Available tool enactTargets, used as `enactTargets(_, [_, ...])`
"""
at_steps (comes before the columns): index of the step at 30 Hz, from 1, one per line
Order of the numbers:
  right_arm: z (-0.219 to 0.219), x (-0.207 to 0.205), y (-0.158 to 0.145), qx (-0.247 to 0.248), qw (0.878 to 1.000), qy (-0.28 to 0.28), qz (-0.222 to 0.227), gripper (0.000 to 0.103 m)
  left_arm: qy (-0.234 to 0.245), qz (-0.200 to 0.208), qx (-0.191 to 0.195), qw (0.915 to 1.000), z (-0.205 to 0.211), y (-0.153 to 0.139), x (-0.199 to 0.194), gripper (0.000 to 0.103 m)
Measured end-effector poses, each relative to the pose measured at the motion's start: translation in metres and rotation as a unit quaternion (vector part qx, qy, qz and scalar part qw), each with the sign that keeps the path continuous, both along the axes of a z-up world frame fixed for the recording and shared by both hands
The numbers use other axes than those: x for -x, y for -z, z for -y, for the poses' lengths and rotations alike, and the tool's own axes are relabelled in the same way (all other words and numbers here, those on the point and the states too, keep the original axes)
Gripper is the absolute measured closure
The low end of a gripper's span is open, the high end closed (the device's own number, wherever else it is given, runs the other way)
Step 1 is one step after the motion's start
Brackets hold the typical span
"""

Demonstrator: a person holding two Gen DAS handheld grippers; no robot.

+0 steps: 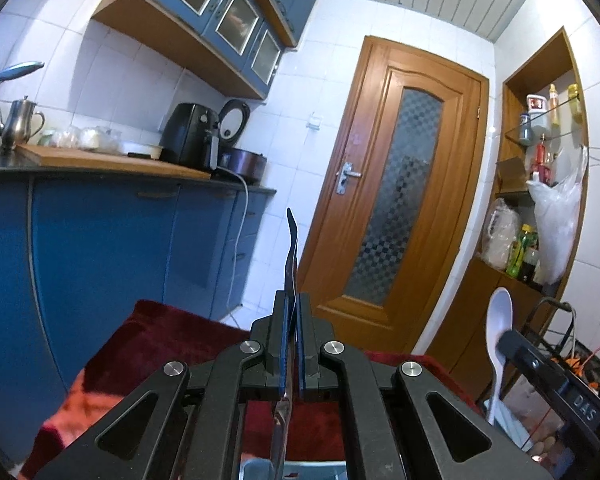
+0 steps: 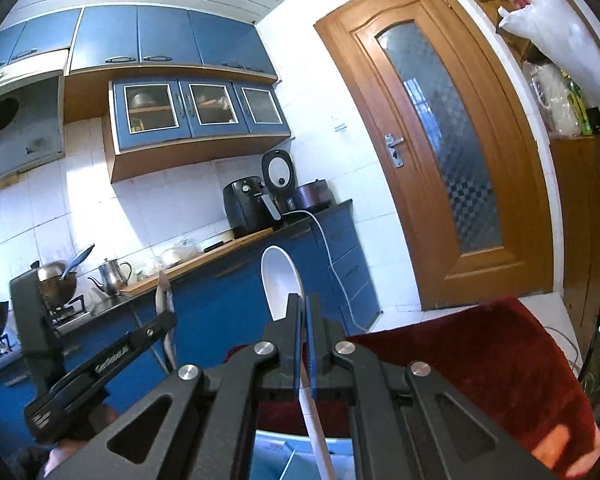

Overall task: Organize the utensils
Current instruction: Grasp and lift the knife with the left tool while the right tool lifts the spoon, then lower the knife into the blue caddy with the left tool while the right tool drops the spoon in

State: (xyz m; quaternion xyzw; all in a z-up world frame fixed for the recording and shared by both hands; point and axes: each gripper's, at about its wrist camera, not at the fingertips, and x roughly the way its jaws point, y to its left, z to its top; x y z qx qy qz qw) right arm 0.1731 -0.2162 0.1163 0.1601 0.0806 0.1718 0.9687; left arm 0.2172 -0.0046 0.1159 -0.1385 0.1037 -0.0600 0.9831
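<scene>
1. The kitchen room is behind everything: blue cabinets (image 1: 100, 240) below the counter (image 1: 100, 168), a wood door (image 1: 396, 200) w/ patterned glass, white wall tiles.
2. A dark red cloth (image 2: 480, 360) covers the surface under both grippers; it shows also in the left wrist view (image 1: 160, 340).
3. On the counter stand a black air fryer (image 1: 190, 136), a rice cooker (image 1: 242, 160) w/ the lid up, a metal teapot (image 1: 16, 122) and a wood cutting board (image 1: 112, 162).
4. At the bottom edge of the right view, a light blue container (image 2: 276, 452) lies under the gripper; I cannot tell its compartments.
5. The left gripper (image 1: 293, 344) has its jaws clenched on a metal utensil (image 1: 291, 248). The utensil is upright and seen edge-on, so the type is not clear; its upper end stands up past the fingertips, the lower end goes down behind the jaws.
6. The right gripper (image 2: 304, 332) is grasping a white spoon (image 2: 281, 280) by the handle, jaws tight on it. The bowl of the spoon points up, above the fingertips; the handle goes down toward the blue container.
7. Both utensils are held in the air, above the red cloth, and apart from each other. In the left view the white spoon appears at the right side, w/ the right gripper's finger (image 1: 540, 364) beside it.
</scene>
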Motion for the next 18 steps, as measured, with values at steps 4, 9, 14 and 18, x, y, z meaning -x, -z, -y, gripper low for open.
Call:
enactTargets(4, [-0.002,-0.005,0.012,0.016,1.0,0.005,-0.006,0.099,0.004,-0.005,-0.011,0.9999,0.002,0.006,0.002,0.1])
enactTargets(9, [0.003,-0.002,0.025,0.036,0.999,0.01,-0.027,0.099,0.009,-0.009,-0.02,0.9997,0.005,0.012,0.009,0.1])
enactTargets(14, [0.006,0.012,0.027,0.058,0.998,0.011,-0.034,0.099,0.016,-0.014,-0.029,0.9994,0.006,0.018,0.016,0.1])
enactTargets(18, [0.01,0.019,0.026,0.06,0.997,0.012,-0.045,0.099,0.02,-0.017,-0.029,0.9992,0.004,0.017,0.021,0.1])
